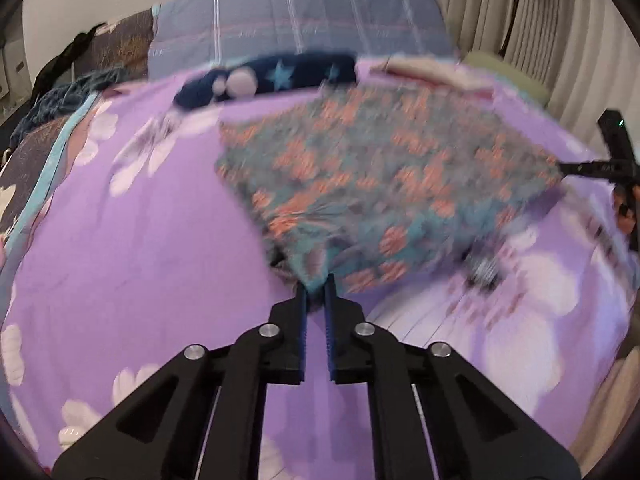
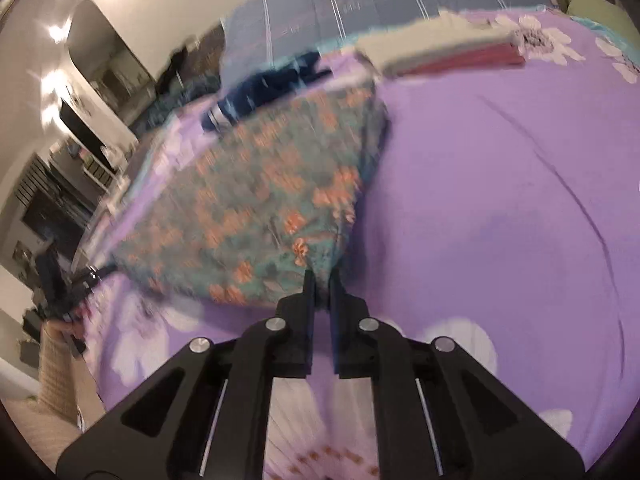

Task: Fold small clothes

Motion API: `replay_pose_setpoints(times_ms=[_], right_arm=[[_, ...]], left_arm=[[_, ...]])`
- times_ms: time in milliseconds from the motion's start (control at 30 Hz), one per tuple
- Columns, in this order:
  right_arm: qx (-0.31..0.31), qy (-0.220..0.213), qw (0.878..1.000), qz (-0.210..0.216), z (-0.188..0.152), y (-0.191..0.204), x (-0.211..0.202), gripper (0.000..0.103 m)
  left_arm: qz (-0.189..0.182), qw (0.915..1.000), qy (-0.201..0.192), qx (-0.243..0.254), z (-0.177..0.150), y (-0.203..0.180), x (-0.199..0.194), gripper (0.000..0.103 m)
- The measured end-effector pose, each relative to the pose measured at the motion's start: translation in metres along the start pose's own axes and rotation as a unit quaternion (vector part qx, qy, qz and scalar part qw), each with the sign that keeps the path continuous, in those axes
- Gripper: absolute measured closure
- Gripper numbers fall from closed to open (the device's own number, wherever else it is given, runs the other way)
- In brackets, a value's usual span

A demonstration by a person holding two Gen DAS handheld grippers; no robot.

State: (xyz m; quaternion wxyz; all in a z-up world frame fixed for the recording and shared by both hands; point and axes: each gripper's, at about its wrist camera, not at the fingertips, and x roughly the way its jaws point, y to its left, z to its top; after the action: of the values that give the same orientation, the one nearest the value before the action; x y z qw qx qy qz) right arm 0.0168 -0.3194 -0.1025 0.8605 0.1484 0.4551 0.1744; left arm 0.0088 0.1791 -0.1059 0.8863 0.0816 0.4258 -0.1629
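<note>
Most of both views is filled by the bed [image 1: 120, 240], its purple flowered sheet bare and smooth on either side of the garment. Against that garment, the striped blue pillow [image 1: 300, 20] lies well beyond its far edge, at the head of the bed, with pale curtains [image 1: 500, 8] off to one side. The teal garment with orange flowers [image 1: 380, 176] lies spread near the middle of the bed, blurred, its near edge drawn taut between two corners and lifted slightly off the sheet. A folded pile of pale and red clothes [image 2: 440, 52] rests just past the garment's far corner, and a dark blue starred piece [image 1: 272, 76] lies touching or just beside its far edge. The left claw [image 1: 318, 284] pinches one near corner of the garment, its jaws pressed together on the cloth. The right claw [image 2: 322, 280] pinches the other near corner the same way, with open sheet beside it.
</note>
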Motion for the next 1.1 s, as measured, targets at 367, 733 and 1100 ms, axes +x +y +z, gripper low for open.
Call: replay_pose_setpoints(times_ms=[367,733,1100], right_arm=[[-0.011,-0.003,1.000,0.001,-0.007,-0.001,-0.011,0.066],[-0.007,0.013,1.000,-0.008,-0.004,-0.007,0.013,0.082],[0.066,0.021,0.997,0.032,0.126,-0.059,0.051,0.071]], left_arm=[[-0.020,0.9971,-0.061,-0.040,0.015,-0.006,-0.041,0.097],[0.016,0.9982,0.031,0.049,0.046,-0.091,0.053,0.062],[-0.120,0.9666,-0.043,0.222,0.117,-0.295,0.058,0.043]])
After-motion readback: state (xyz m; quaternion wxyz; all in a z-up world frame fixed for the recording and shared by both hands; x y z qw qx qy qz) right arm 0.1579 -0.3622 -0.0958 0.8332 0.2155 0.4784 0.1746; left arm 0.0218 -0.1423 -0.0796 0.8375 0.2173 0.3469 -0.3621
